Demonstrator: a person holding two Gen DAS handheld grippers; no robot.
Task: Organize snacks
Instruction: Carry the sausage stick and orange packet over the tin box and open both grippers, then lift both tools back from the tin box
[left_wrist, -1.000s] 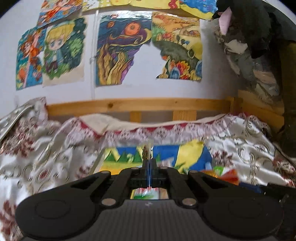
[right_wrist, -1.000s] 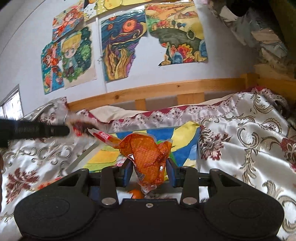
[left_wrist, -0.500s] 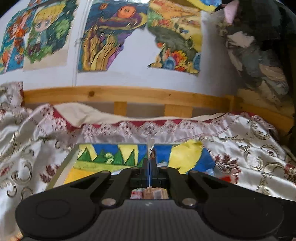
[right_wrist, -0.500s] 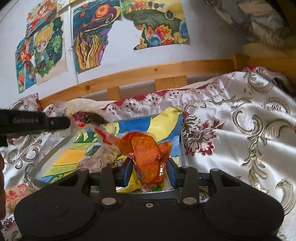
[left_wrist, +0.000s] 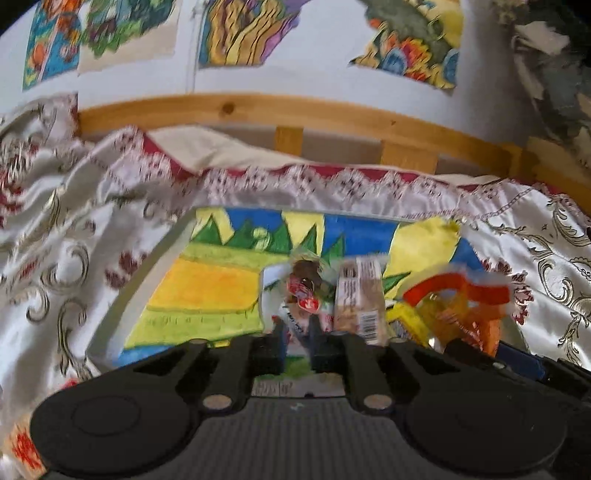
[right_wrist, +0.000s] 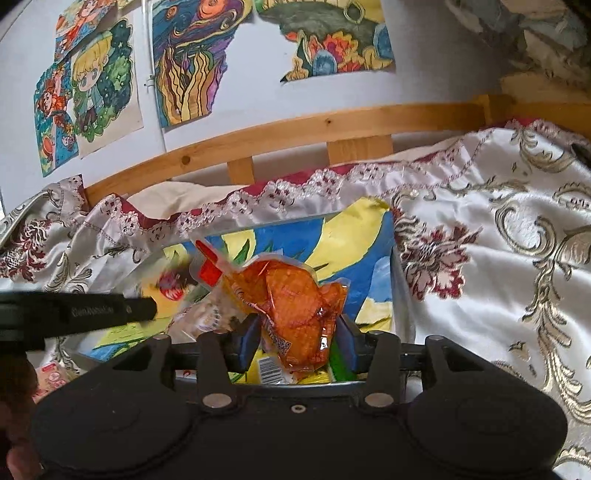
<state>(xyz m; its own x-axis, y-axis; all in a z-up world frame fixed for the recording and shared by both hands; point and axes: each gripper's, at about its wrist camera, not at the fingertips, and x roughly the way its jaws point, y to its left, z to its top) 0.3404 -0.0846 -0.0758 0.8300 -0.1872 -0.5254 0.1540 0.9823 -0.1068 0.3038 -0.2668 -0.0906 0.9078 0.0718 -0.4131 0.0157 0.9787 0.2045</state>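
My right gripper (right_wrist: 297, 341) is shut on an orange snack packet (right_wrist: 295, 302) and holds it over the painted tray (right_wrist: 354, 236). The packet also shows at the right of the left wrist view (left_wrist: 458, 306). My left gripper (left_wrist: 295, 345) has its jaws slightly apart over the tray (left_wrist: 207, 288), with a small red and brown snack packet (left_wrist: 304, 291) just beyond the tips. A beige snack bar (left_wrist: 356, 299) lies beside it. The left gripper's arm (right_wrist: 74, 314) shows at the left of the right wrist view.
The tray lies on a bed with a patterned satin cover (right_wrist: 498, 240). A wooden bed rail (left_wrist: 295, 114) and a wall with drawings (right_wrist: 184, 62) stand behind. More packets (right_wrist: 269, 369) lie in the tray's near end. A pink packet (right_wrist: 50, 373) lies outside at the left.
My left gripper has lowered toward the tray and its jaws have parted; the small red and brown packet now lies past the tips. My right gripper has lowered with the orange packet.
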